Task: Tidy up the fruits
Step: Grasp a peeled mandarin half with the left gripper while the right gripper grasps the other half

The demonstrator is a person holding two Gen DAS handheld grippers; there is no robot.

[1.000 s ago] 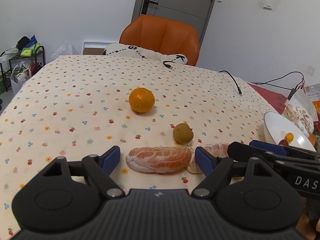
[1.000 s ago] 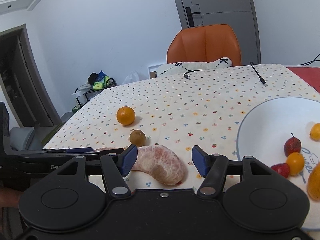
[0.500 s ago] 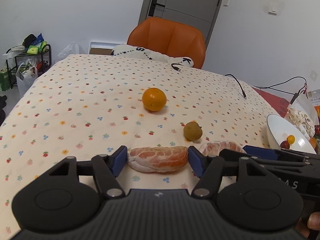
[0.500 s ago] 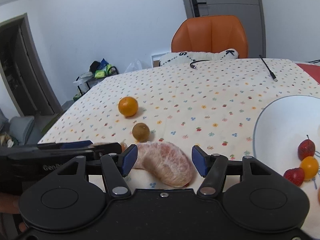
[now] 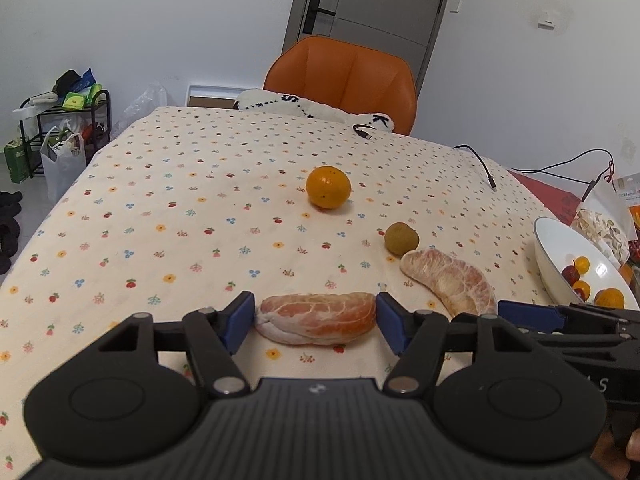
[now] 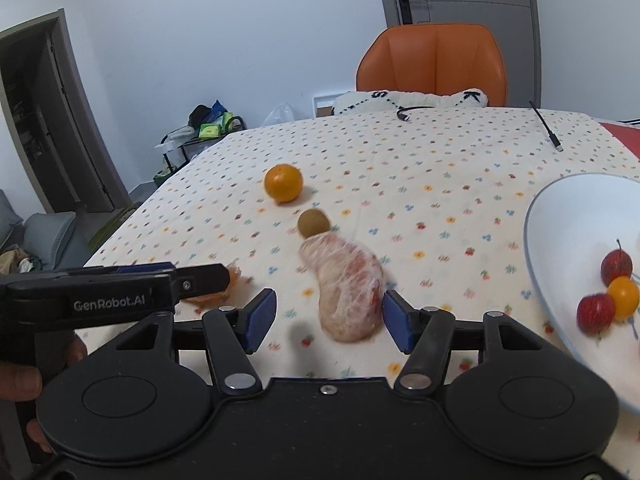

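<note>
With the left gripper (image 5: 315, 318) clamped end to end on one peeled pomelo segment (image 5: 316, 317) and the right gripper (image 6: 329, 316) half-open, astride the other segment (image 6: 345, 286) without gripping, a gentle squeeze looked wise before carrying both to the white bowl (image 6: 560, 232).

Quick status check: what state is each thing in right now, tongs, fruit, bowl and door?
left tongs: shut on the pink segment, one pad at each end.
pink segment: gripped.
right tongs: open, straddling the curved segment.
curved segment: lying on the cloth, ungripped.
orange: whole, loose on the cloth.
brown fruit: loose on the cloth.
bowl: holds small red and yellow fruits.
door: closed.
</note>
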